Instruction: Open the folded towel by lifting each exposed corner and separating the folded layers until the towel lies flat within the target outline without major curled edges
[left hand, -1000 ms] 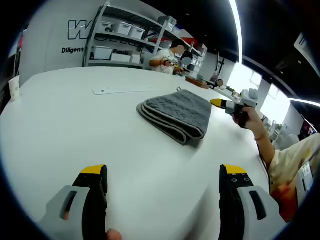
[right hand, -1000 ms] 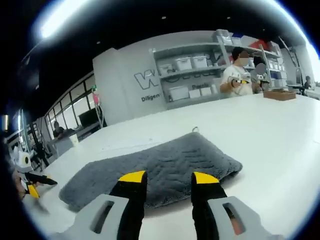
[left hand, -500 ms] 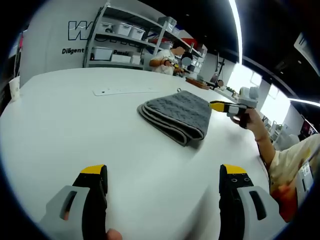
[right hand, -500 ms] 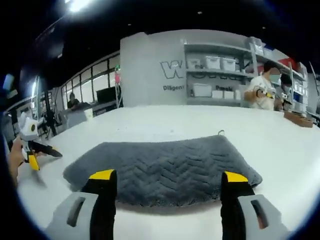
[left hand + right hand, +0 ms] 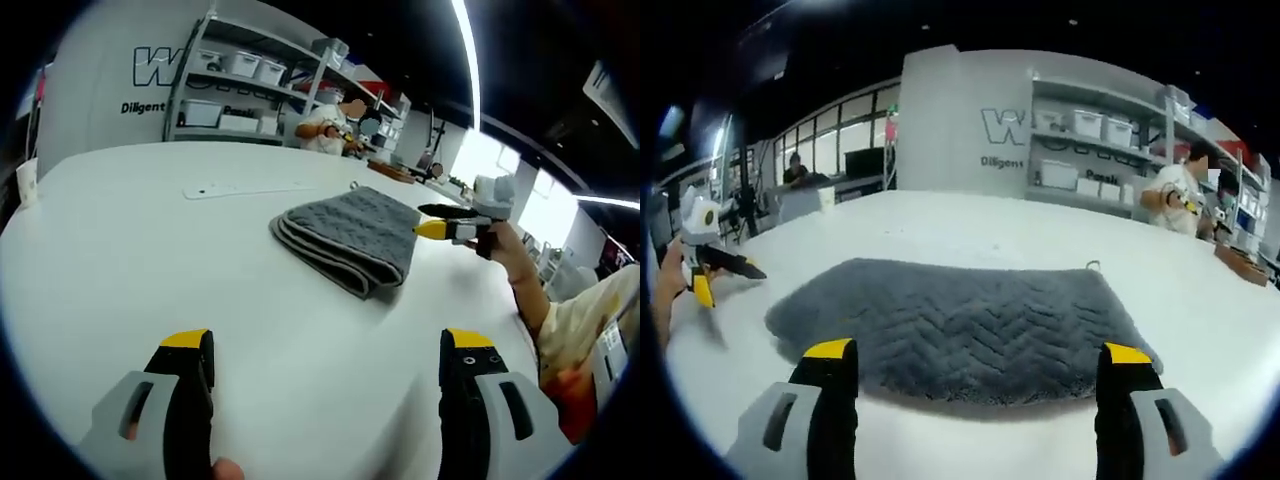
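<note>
The folded grey towel (image 5: 960,325) is seen lying near the middle of the white table (image 5: 120,260), still fully folded. The right gripper (image 5: 975,375) is held just before its near edge, jaws spread wide and empty. The left gripper (image 5: 325,365) is kept well back, likewise agape. The top layer alone should be pinched at a corner, then peeled back low and slowly.

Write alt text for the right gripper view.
A folded grey towel lies on a white table, just beyond the open right gripper. The left gripper is at far left, with shelves behind.
</note>
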The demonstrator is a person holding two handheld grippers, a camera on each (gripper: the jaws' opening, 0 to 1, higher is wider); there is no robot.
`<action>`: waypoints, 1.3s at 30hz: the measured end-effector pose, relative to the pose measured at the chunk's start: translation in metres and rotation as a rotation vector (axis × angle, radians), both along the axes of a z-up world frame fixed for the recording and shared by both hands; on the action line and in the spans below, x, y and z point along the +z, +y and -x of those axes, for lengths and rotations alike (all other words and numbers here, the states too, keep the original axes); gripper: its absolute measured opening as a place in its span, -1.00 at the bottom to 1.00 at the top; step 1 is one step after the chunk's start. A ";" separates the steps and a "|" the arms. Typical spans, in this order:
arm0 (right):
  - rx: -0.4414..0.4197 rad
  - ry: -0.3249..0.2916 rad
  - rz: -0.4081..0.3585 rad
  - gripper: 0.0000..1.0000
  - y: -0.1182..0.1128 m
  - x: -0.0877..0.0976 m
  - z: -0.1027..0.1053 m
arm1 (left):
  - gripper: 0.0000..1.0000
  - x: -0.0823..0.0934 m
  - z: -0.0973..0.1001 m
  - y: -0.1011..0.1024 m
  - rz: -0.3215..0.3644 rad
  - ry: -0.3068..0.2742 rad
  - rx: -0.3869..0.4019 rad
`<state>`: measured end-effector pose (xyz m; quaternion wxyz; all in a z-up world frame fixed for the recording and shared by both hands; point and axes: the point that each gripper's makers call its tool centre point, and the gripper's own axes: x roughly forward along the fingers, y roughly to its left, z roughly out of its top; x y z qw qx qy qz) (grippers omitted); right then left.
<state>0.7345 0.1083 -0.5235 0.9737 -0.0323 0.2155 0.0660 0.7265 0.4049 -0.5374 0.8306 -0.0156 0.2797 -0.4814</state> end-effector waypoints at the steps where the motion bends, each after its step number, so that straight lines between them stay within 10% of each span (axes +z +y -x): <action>1: 0.015 0.021 0.005 0.99 0.003 -0.002 0.003 | 0.84 0.000 0.000 -0.001 -0.002 -0.002 -0.002; 16: 0.274 0.169 0.060 0.99 0.041 -0.003 0.041 | 0.84 0.003 0.001 -0.005 -0.006 -0.027 -0.019; 36: 0.436 0.000 0.116 0.96 0.100 0.034 0.095 | 0.84 0.013 0.002 -0.014 -0.001 -0.062 -0.022; 39: 0.450 -0.031 0.106 0.98 0.106 0.040 0.098 | 0.83 0.018 0.018 -0.038 0.091 0.005 -0.061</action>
